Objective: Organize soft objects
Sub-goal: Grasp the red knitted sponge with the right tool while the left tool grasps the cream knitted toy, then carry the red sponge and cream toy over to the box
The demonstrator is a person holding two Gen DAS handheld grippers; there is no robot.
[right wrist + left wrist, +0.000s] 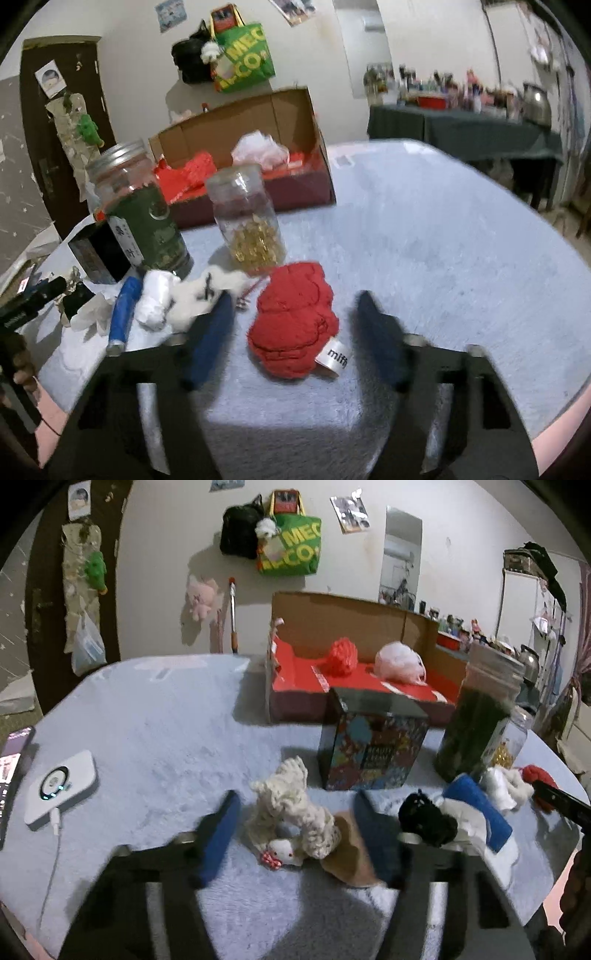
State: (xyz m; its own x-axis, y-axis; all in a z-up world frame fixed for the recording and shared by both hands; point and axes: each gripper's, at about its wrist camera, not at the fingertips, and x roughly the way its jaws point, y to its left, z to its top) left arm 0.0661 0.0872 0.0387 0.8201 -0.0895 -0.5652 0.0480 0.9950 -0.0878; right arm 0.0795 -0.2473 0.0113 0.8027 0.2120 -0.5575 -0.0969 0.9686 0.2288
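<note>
Left wrist shows my left gripper point(295, 821) spread around the cream knitted toy point(291, 808); next I squeeze, then carry it to the red-lined cardboard box point(354, 657).

The phone point(11, 771) is cut off by the left edge. The things on the far shelf point(443, 86) are too blurry to tell. The black box point(98, 253) hides partly behind the green jar point(147, 218).

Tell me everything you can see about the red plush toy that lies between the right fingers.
The red plush toy looks soft and fuzzy, lumpy in shape, with stitched seams. A white fabric tag printed "miffy" sticks out at its lower right. It lies on the pale blue fleecy table cover, between the open blue fingers of the right gripper, which do not touch it.
</note>
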